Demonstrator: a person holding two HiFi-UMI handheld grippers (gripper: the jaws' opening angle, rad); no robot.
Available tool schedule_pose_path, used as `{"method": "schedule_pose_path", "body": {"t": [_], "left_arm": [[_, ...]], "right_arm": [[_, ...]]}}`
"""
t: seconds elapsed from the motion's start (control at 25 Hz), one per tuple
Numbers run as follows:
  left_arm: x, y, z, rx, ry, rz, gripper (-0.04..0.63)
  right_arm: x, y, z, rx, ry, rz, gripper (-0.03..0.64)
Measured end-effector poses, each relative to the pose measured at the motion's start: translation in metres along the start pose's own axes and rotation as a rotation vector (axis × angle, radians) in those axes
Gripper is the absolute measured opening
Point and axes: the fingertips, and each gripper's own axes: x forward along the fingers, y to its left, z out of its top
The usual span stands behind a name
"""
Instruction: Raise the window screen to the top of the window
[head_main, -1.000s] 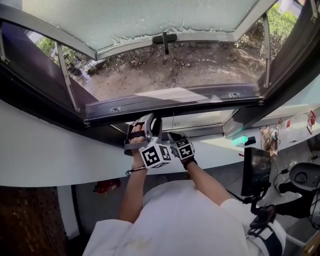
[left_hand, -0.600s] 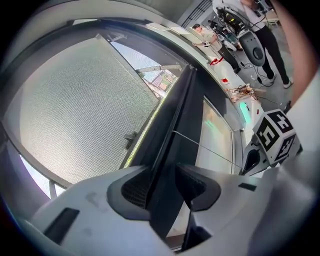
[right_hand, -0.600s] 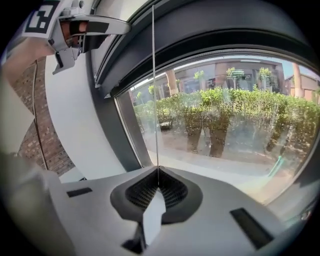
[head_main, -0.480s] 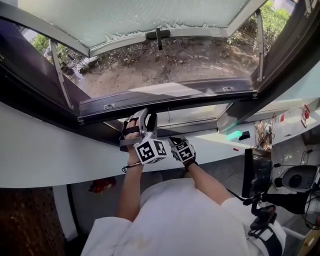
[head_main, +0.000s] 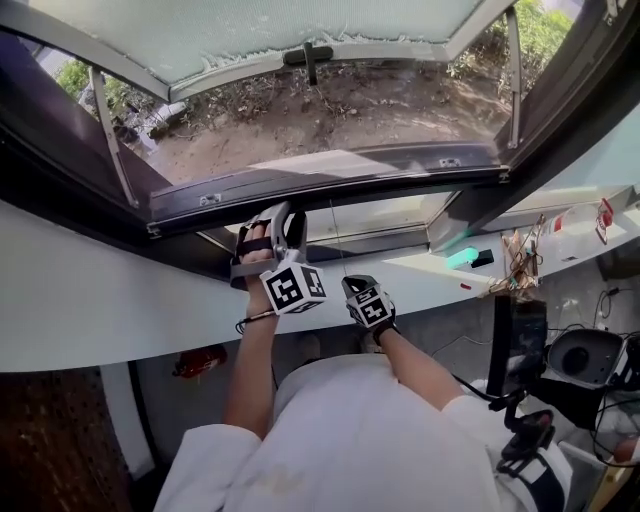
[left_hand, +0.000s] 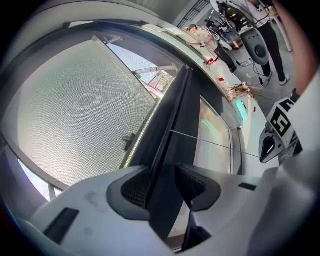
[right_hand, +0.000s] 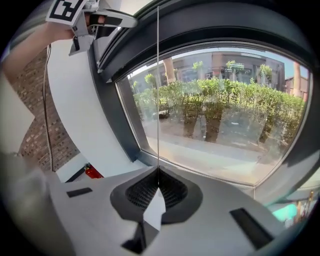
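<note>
At the window frame (head_main: 330, 183), the window screen's (left_hand: 75, 115) dark rail (left_hand: 172, 140) is clamped in the part-spread left gripper (left_hand: 162, 185); a thin cord (right_hand: 158, 100) is pinched by the tightly closed right gripper (right_hand: 158, 174) (cord's top is cut off).

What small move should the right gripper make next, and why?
Probably pull the right gripper slightly downward. Its jaws are shut on the thin cord, which runs straight up from them, and the left gripper is clamped on the dark frame bar, apparently as a brace.
</note>
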Motion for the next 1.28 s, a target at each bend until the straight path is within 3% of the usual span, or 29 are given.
{"method": "schedule_pose_path", "body": {"t": [0.12, 0.32, 0.44, 0.56, 0.84, 1.08, 1.28], "left_arm": [[-0.001, 0.000, 0.000, 0.004, 0.000, -0.005, 0.153], [0.002, 0.000, 0.001, 0.001, -0.004, -0.002, 0.153], [0.004, 0.001, 0.000, 0.016, 0.046, 0.001, 0.153], [0.006, 0.005, 0.001, 0.056, 0.120, 0.037, 0.114], [0.004, 0.003, -0.002, 0.106, 0.106, 0.068, 0.097], [0.003, 0.001, 0.000, 0.043, 0.071, 0.083, 0.077], [0.000, 0.001, -0.004, 0.045, 0.071, 0.056, 0.078]], "right_arm": [[-0.006, 0.002, -0.027, 0.015, 0.046, -0.008, 0.002], [-0.015, 0.000, -0.031, 0.068, 0.001, -0.018, 0.002], [-0.020, 0.001, -0.032, 0.118, -0.034, -0.021, 0.002], [-0.027, -0.011, -0.034, 0.158, -0.073, -0.088, 0.002], [-0.026, 0.018, -0.037, -0.008, -0.079, -0.057, 0.002], [-0.028, 0.009, -0.042, 0.041, -0.078, -0.075, 0.002], [-0.024, 0.031, -0.041, 0.010, -0.078, -0.038, 0.002]]}}
